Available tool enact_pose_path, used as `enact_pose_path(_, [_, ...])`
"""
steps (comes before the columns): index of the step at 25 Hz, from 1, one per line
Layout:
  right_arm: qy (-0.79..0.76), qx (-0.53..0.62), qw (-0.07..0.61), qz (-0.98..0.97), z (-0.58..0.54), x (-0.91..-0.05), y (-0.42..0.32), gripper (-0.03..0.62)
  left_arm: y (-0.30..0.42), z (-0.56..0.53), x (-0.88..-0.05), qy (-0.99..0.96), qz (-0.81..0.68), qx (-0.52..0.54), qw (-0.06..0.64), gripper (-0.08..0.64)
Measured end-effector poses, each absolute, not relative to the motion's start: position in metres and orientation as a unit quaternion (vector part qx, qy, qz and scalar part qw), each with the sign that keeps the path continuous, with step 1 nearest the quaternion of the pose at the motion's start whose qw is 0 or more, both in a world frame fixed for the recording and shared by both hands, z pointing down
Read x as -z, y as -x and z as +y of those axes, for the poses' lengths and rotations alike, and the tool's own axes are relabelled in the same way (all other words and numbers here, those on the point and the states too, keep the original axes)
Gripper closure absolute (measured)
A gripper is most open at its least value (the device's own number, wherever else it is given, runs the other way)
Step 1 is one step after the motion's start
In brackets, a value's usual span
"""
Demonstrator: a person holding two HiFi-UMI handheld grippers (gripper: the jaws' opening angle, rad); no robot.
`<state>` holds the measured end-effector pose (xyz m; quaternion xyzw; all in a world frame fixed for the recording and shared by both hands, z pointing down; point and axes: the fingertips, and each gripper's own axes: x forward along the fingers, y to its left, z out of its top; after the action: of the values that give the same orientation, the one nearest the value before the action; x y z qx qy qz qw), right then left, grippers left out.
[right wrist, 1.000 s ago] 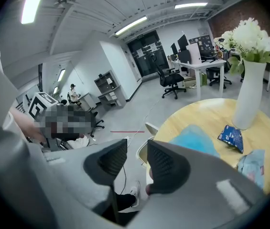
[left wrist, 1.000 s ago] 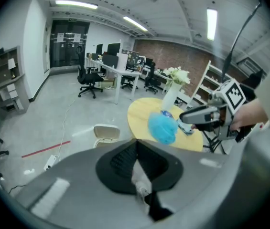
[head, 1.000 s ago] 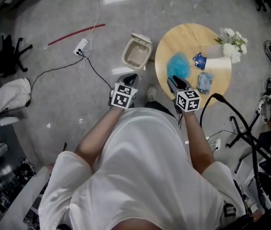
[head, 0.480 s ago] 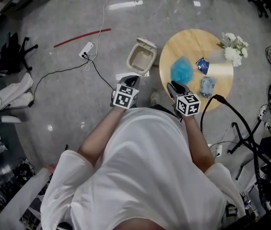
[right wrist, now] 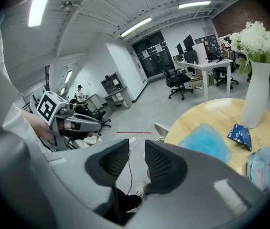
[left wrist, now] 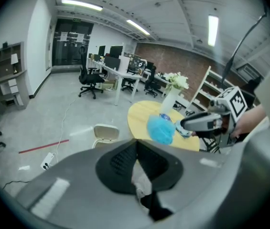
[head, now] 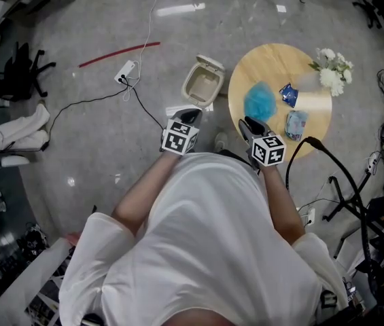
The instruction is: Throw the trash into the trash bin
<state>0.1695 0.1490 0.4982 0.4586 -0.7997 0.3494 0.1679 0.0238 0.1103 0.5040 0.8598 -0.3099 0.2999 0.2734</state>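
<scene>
Only the head view has drifted a little; the grippers, bin and table keep their places. The left gripper (head: 187,114) is clenched on nothing beside the open trash bin (head: 202,85). The right gripper (head: 249,123), jaws slightly apart and empty, is at the table (head: 273,58) edge, just beside the blue crumpled trash (head: 259,102).

Trash bin (left wrist: 105,132): lower part is hidden behind the left tool (left wrist: 136,144). In the right gripper view only a small pale part of it is seen past the right tool (right wrist: 136,144). Pale packet (right wrist: 261,168): lower edge is covered by that tool's body. Print on the blue packet (right wrist: 239,136) is too small to be read.
</scene>
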Motion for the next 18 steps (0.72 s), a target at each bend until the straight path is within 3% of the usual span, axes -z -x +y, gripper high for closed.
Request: enact_pose_path(18, [-0.479, -0.349, 0.187, -0.784, 0.142, -0.509, -0.197, 0.476, -0.023, 0.108, -0.505, -0.85, -0.321, -0.3, 0.289, 0.555])
